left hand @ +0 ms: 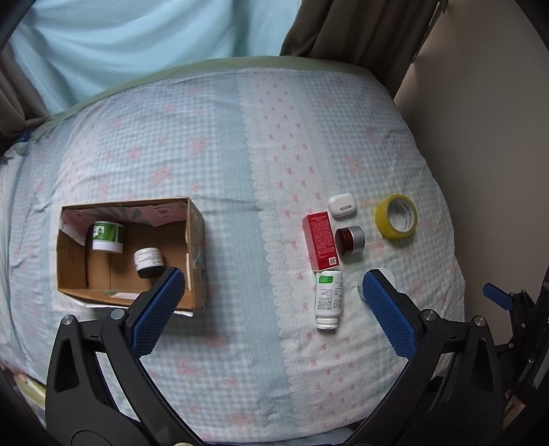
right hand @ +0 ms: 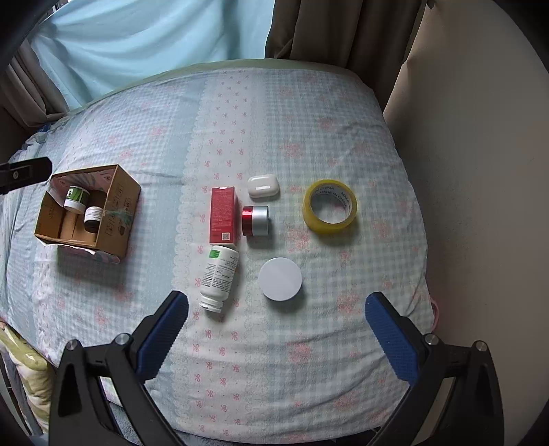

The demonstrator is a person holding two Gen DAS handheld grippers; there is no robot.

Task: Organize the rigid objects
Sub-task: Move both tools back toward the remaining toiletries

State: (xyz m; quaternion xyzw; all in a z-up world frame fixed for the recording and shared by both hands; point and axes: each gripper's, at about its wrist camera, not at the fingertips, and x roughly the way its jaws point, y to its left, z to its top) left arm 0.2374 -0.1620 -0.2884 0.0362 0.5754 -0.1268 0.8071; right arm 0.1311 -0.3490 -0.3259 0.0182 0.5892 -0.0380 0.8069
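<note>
Across both frames stretched a bed (right hand: 274,360) covered in a pale blue gingham sheet with pink bows and a white lace-edged band. Behind it, along the top of each frame, hung a light blue curtain (right hand: 154,41) with brown drapes (right hand: 326,27) to its right, and a beige wall (right hand: 480,171) filled the right edge.

At the left of the frame sat an open cardboard box (left hand: 195,240) holding a green-and-white jar (left hand: 107,236) and a dark jar with a white label (left hand: 148,262); their print was too small to read.

Right of centre, grouped near one another on the sheet, lay a red carton (right hand: 223,214) with a QR code, touching the base of a white pill bottle (right hand: 219,274) lying on its side with a green label patch. Just beside the carton was a red and silver jar (right hand: 255,221) on its side, above it a white earbud case (right hand: 263,186), and below it a round white lid (right hand: 280,278). Farther right sat a yellow tape roll (right hand: 330,206), its core printed "MADE IN CHINA".

At the bottom of each frame, the left gripper (left hand: 272,288) and right gripper (right hand: 276,314) hovered over the sheet with blue-padded jaws spread wide, holding nothing.
</note>
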